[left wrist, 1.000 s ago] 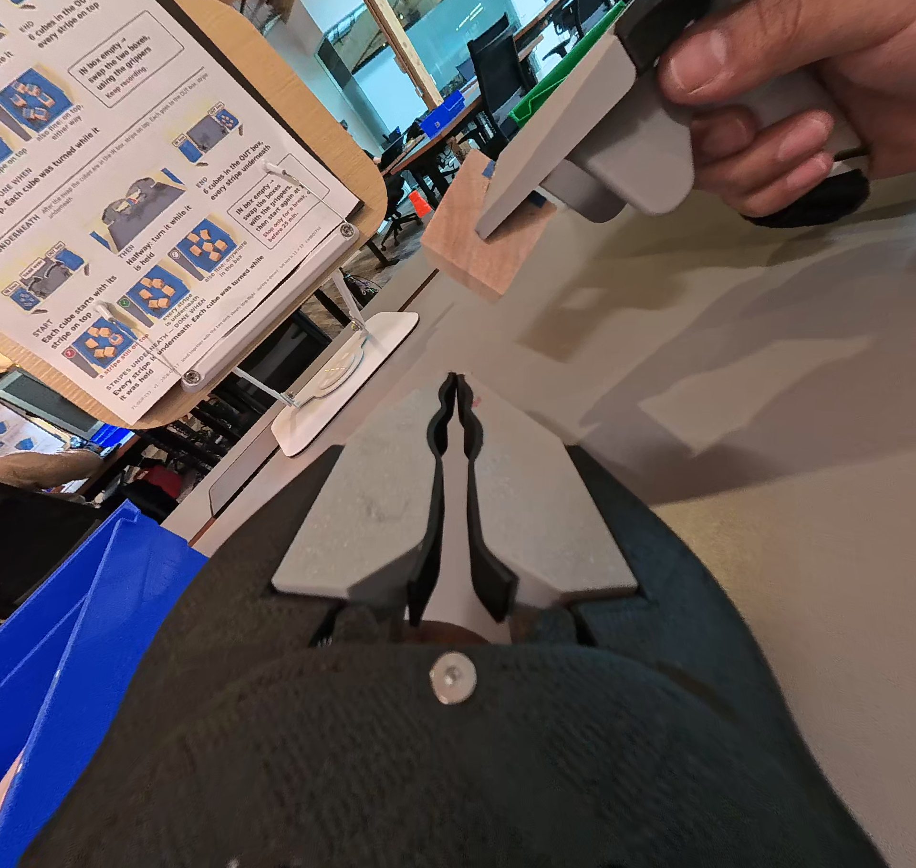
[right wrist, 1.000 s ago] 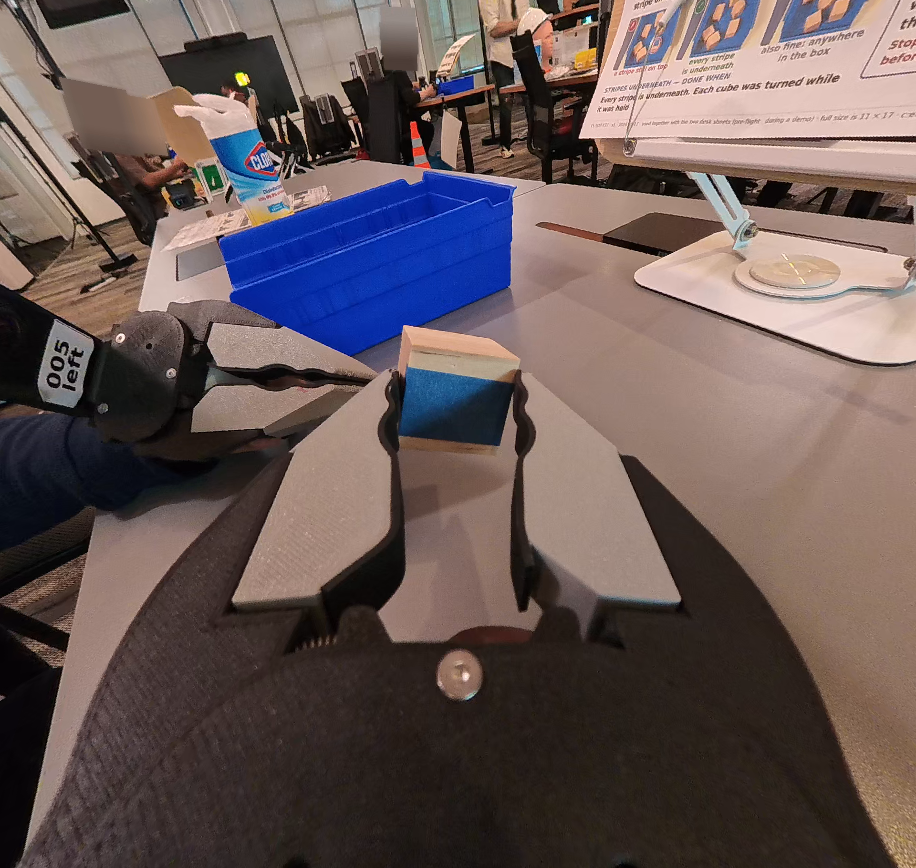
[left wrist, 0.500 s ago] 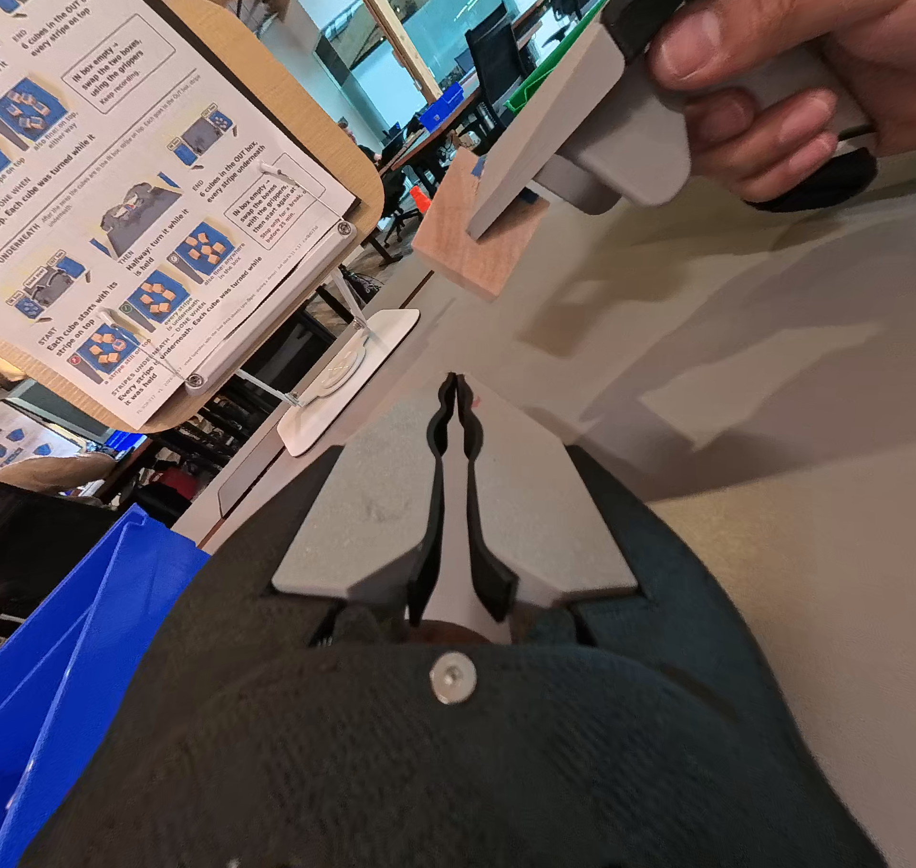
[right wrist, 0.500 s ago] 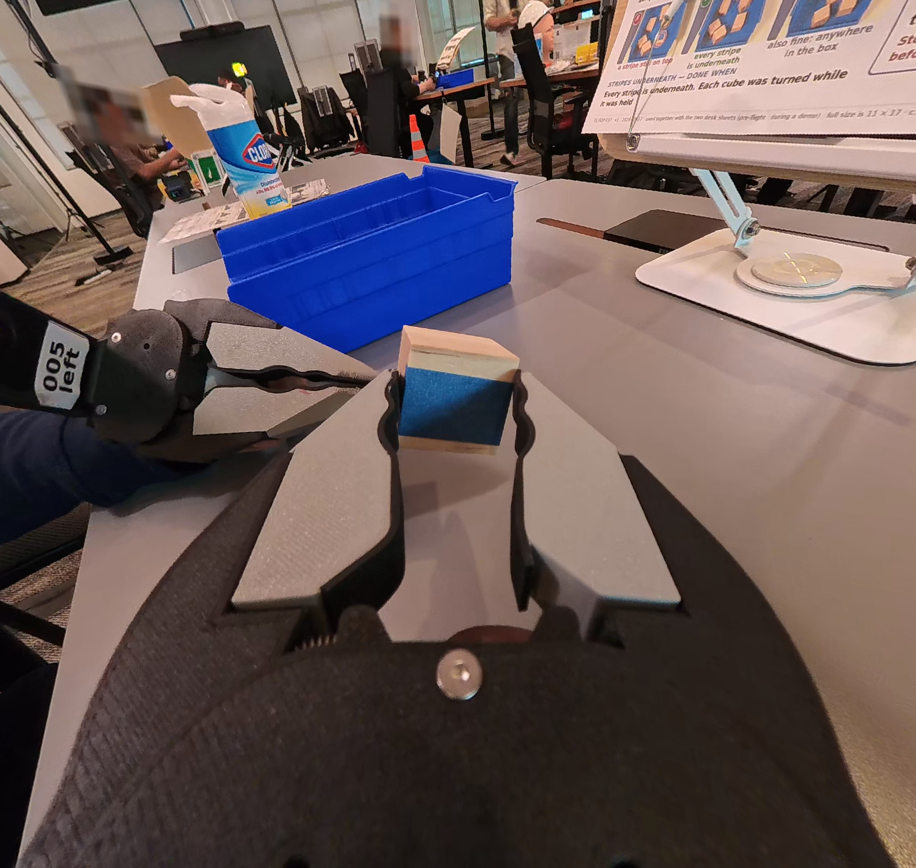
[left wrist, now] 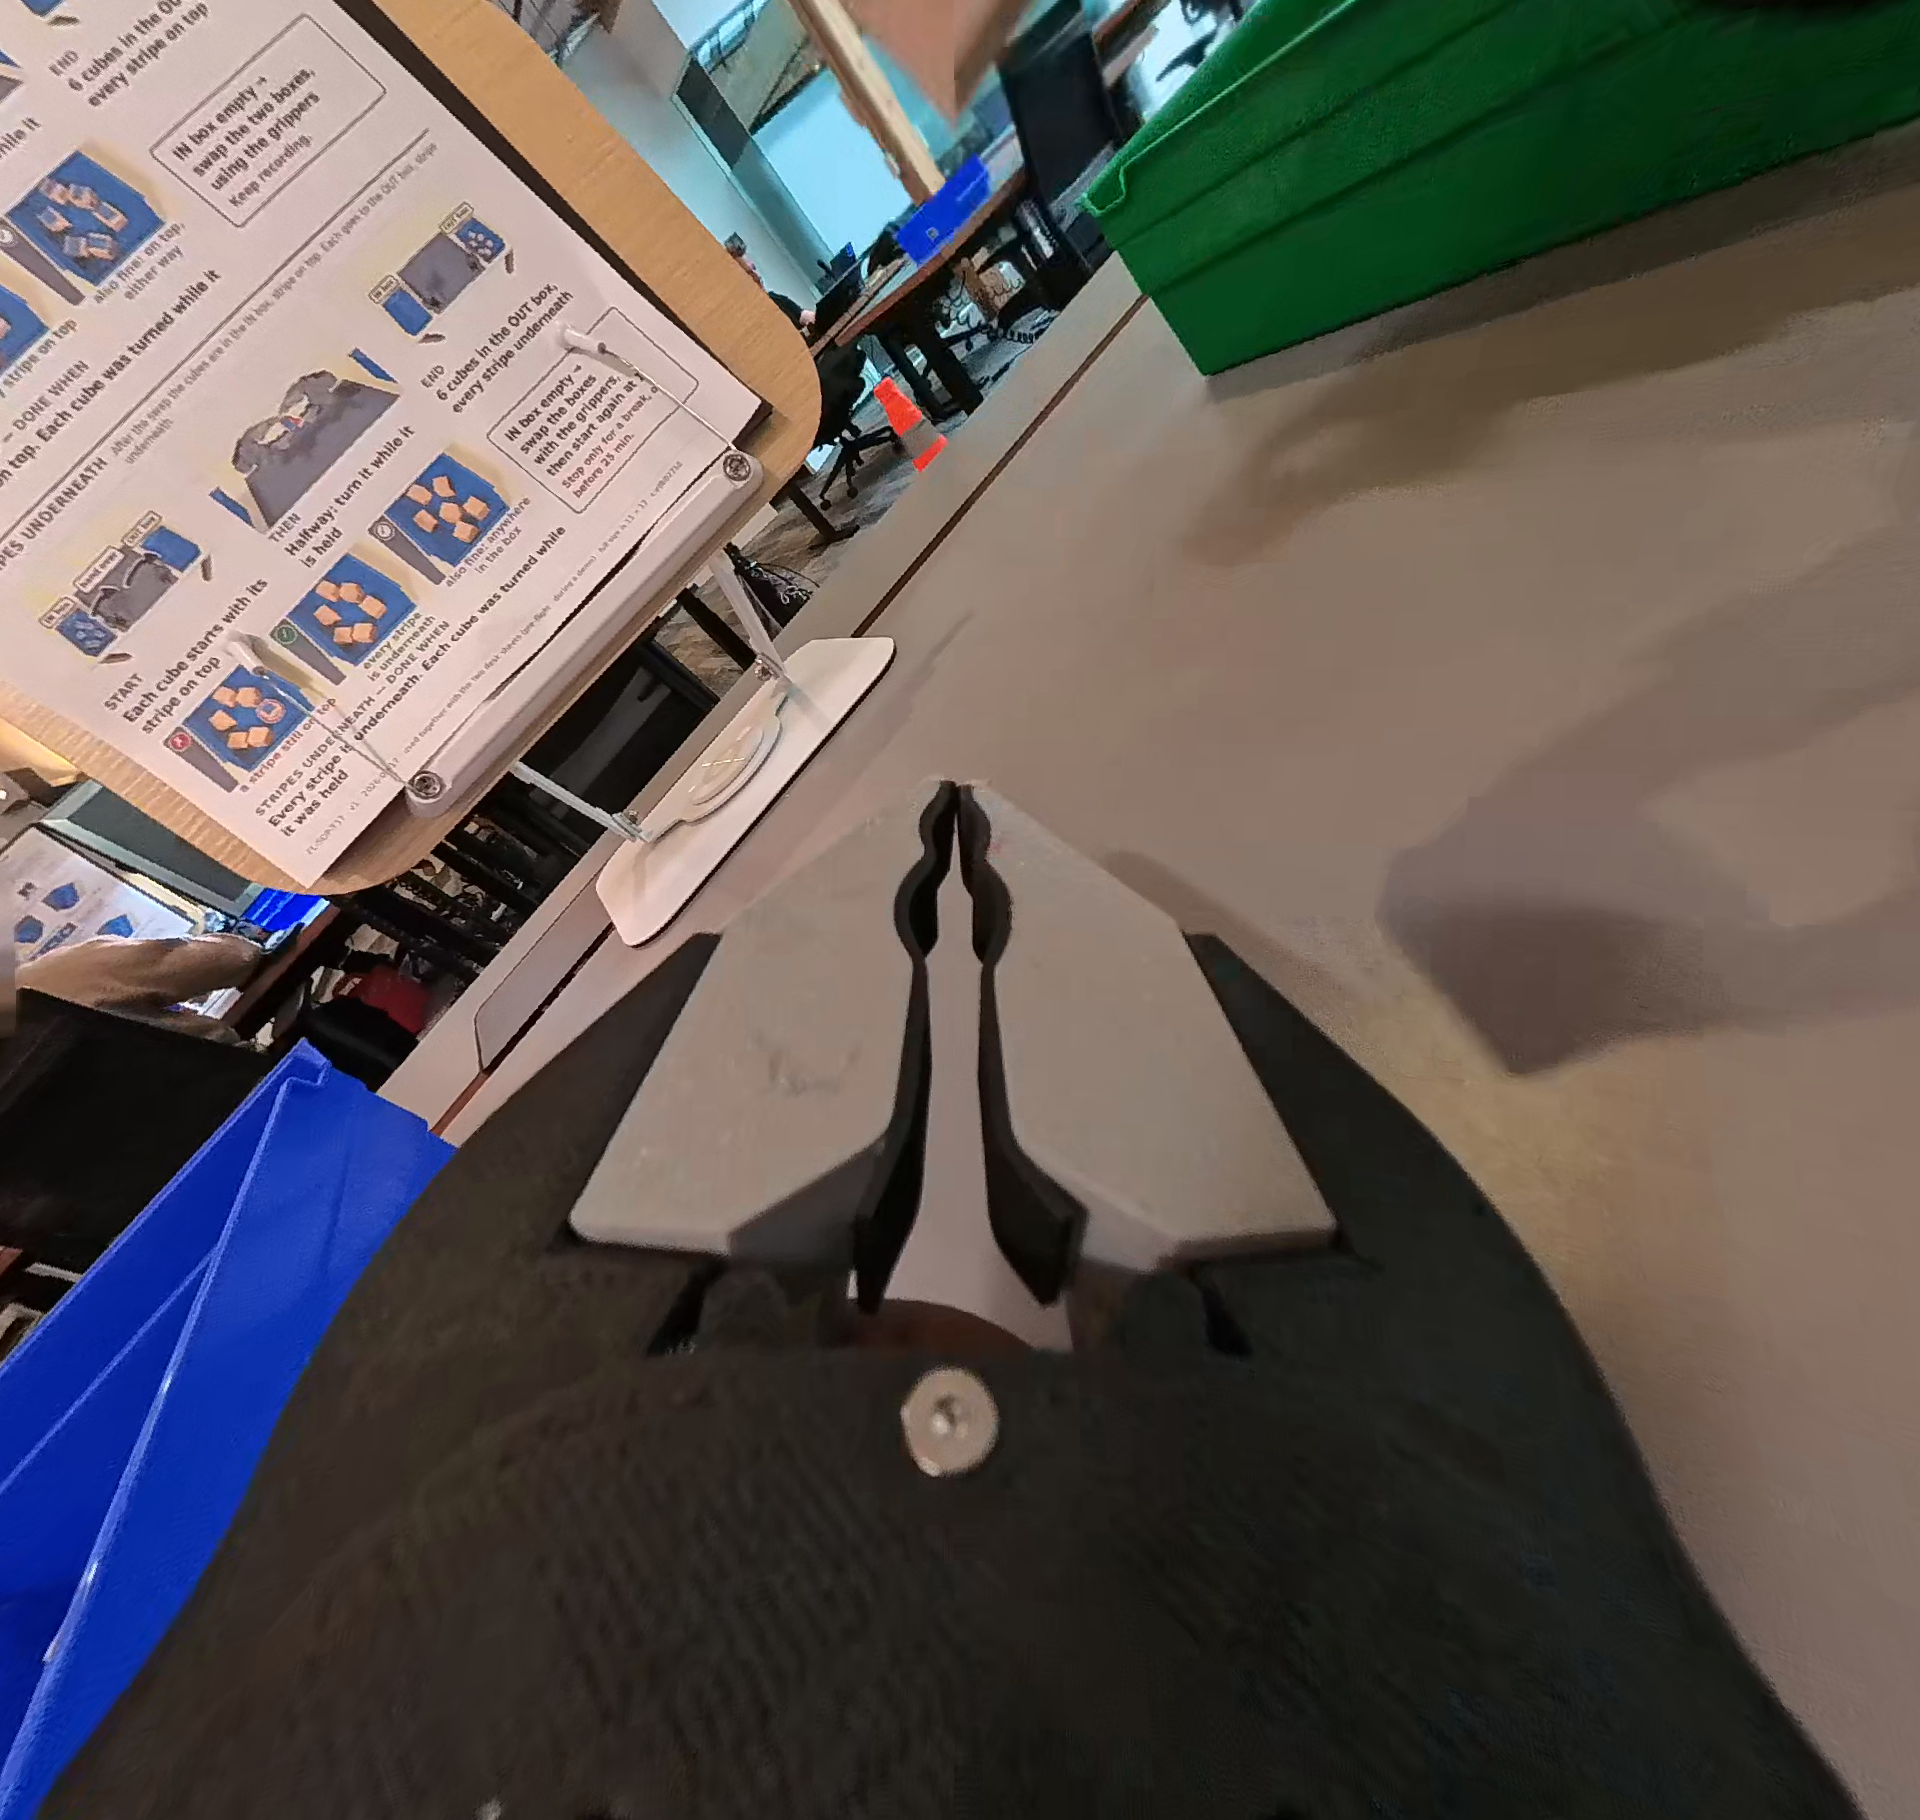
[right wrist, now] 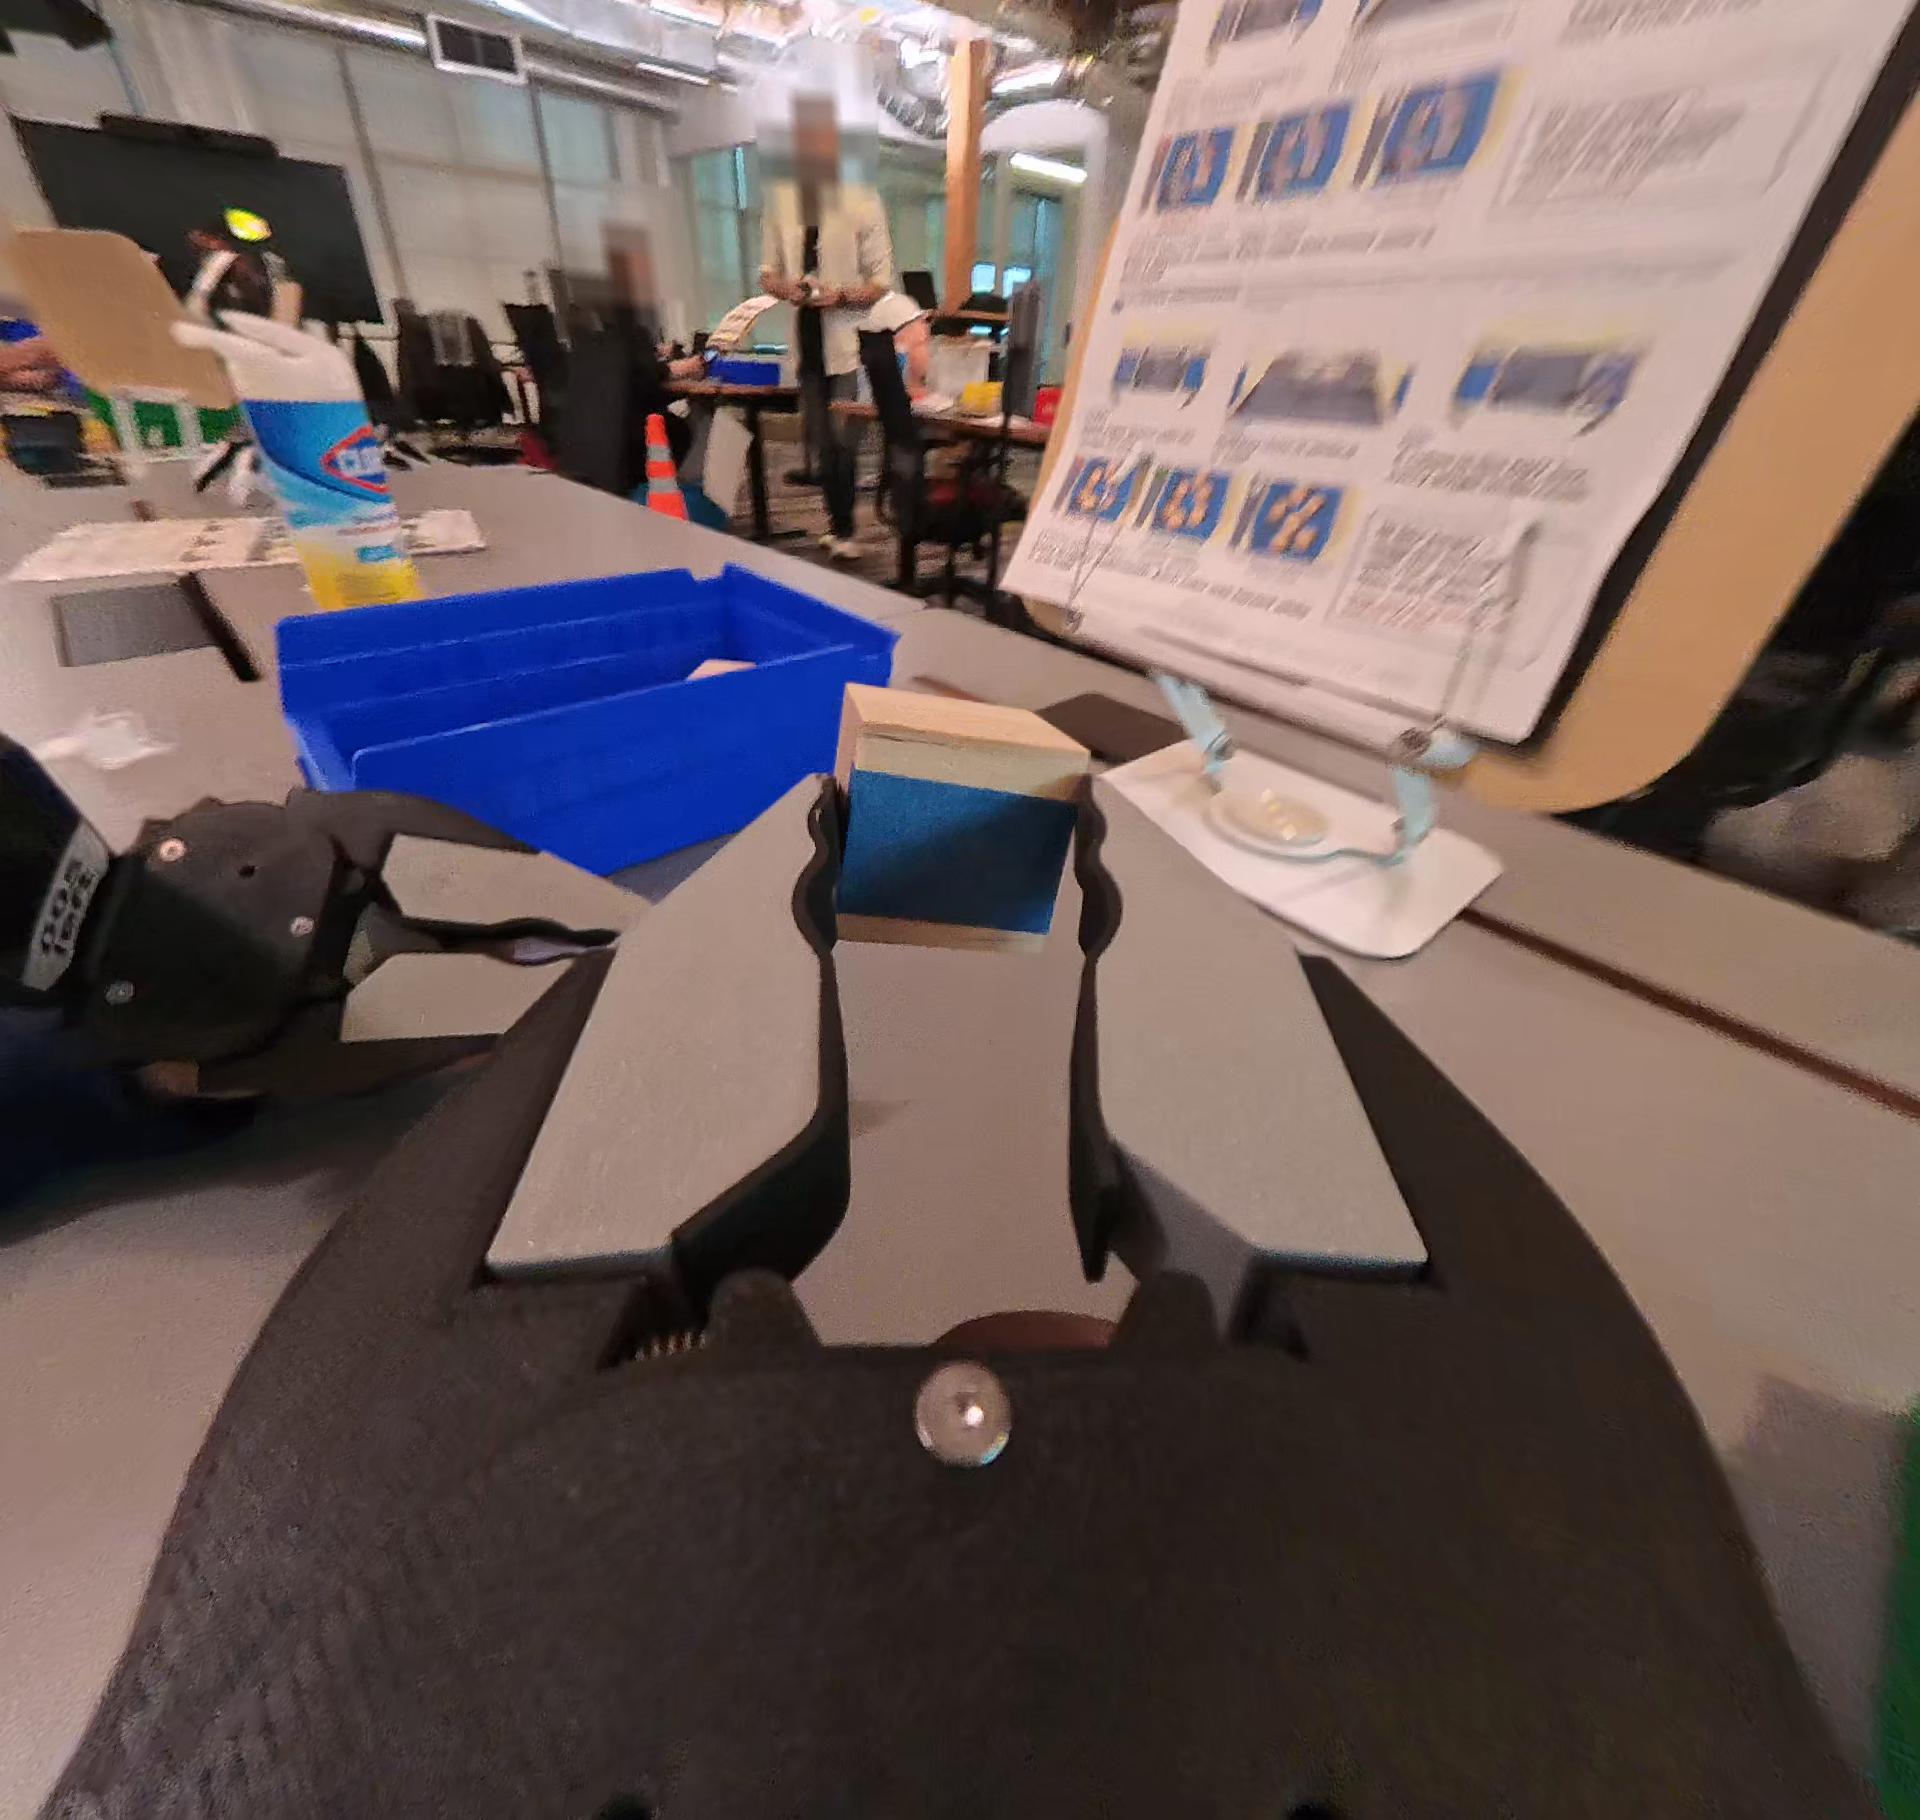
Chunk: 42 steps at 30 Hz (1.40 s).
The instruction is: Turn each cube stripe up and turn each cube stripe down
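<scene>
Right gripper [right wrist: 956,840] clamps the wooden cube [right wrist: 958,814], blue stripe facing the camera, just beside the blue bin [right wrist: 582,690], while the left gripper [left wrist: 956,814], pinched together and empty, is nearer that bin.

A wooden cube [right wrist: 961,814] is held above the table, its blue stripe turned toward the camera.

A big paper sheet [left wrist: 312,399] with printed words and small blue pictures is clipped to a wooden board [left wrist: 665,243] on a white stand [left wrist: 748,783]. Left of that board, a wipes tub [right wrist: 332,482] has a label with a logo. Lower left of it, a small white tag with writing [right wrist: 62,903] sits on the left gripper [right wrist: 592,934]. Behind the board, a far blue bin [left wrist: 940,217] has a little mark.
</scene>
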### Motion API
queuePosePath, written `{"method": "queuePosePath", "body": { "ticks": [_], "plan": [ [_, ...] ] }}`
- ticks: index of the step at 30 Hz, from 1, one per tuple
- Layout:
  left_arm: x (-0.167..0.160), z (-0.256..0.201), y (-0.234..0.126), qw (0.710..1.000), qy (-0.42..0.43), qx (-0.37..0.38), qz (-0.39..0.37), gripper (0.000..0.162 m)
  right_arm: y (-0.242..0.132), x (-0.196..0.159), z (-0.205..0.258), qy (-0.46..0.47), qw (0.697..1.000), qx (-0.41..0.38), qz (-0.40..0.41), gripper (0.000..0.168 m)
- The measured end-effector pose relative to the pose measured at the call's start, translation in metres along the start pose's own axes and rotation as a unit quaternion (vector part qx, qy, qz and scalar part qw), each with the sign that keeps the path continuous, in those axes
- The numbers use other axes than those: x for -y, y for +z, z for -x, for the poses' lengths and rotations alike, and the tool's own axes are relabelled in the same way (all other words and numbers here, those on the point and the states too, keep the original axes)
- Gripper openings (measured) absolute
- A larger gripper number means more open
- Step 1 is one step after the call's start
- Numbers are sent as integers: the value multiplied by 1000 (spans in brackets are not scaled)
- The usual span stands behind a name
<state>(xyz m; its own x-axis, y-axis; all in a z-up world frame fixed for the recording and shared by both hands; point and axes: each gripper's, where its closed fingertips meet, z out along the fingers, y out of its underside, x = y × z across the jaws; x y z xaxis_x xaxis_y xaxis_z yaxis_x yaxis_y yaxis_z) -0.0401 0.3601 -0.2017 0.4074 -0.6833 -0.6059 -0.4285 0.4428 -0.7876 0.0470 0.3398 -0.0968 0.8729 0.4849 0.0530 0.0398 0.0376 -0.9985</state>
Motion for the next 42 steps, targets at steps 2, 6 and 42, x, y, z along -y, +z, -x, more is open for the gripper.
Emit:
{"method": "queuePosePath", "body": {
  "ticks": [2,6,42],
  "plan": [
    [0,0,0,1000,1,-2,1,0,-13,19,-11,-22,999,-25,5,42],
    [1,1,-1,1000,6,2,1,0,-51,54,-64,-40,994,-98,24,42],
    [1,0,-1,1000,9,-2,5,0,-120,-36,-202,13,898,-215,383,53]
  ]
}}
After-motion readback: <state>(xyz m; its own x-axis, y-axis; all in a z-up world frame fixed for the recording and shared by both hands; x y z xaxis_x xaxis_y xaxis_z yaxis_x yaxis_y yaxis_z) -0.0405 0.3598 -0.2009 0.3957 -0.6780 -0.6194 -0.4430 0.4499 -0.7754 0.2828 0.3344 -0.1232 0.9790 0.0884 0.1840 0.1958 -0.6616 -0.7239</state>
